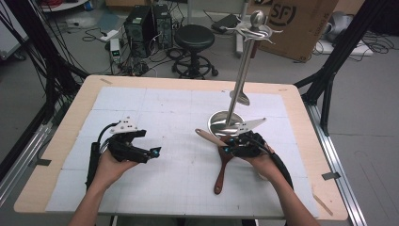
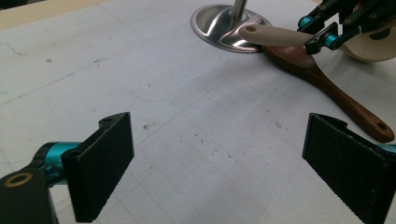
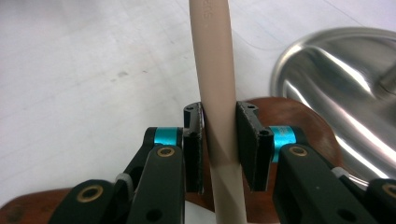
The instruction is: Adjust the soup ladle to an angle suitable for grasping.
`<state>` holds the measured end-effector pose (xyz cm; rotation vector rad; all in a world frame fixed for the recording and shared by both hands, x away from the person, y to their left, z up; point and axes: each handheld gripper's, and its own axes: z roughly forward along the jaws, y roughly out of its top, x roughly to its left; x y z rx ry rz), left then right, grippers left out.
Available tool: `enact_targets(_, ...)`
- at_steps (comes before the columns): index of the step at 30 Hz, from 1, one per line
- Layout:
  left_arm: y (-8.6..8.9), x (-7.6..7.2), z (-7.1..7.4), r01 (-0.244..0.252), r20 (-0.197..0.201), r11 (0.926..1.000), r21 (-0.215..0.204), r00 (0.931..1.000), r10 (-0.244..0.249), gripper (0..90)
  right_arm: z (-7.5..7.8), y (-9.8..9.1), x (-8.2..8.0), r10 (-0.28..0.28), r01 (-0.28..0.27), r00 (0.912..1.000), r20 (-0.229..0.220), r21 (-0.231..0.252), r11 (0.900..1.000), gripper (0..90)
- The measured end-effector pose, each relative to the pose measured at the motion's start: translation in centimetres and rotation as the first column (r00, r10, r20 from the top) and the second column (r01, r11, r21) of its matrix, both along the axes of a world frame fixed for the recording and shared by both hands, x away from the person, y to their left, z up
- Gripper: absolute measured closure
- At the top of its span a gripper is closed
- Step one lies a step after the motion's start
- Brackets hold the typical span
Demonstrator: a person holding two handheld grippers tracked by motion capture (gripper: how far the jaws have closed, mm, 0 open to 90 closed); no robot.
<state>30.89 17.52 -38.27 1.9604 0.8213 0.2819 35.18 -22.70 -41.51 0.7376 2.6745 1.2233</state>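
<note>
We find the right hand-held gripper clamped on the beige handle over the wooden spoon; left hand-held gripper open, idle. Next, we judge: lift toward the rack.

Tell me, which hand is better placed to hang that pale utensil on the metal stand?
The right. The right gripper already clamps the beige utensil handle beside the stand's base. The left gripper is open over bare mat, farther from the stand, holding nothing.
</note>
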Motion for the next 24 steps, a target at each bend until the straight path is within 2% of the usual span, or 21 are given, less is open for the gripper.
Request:
enact_targets(4,-0.2,0.0,0.0,0.011,-0.005,0.9999,-0.013,0.9999,-0.011,11.9,0.2,0.5,-0.4,0.014,-0.014,0.9999,0.001,0.015,0.9998,73.5)
enact_targets(8,-0.6,0.0,-0.1,0.035,-0.016,0.9994,-0.003,0.9993,-0.035,15.7,0.4,0.9,-0.7,0.033,-0.033,0.9994,0.008,0.031,0.999,73.5)
enact_targets(13,-1.0,-0.1,-0.1,0.05,-0.018,0.9987,-0.011,0.9986,-0.05,19.0,0.9,1.7,-1.1,0.059,-0.06,0.9981,0.019,0.061,0.9963,73.5)
enact_targets(24,-1.8,-0.3,0.0,0.09,-0.01,0.9956,-0.025,0.9959,-0.09,22.8,1.5,4.7,-1.9,0.131,-0.133,0.9911,0.026,0.101,0.986,73.5)
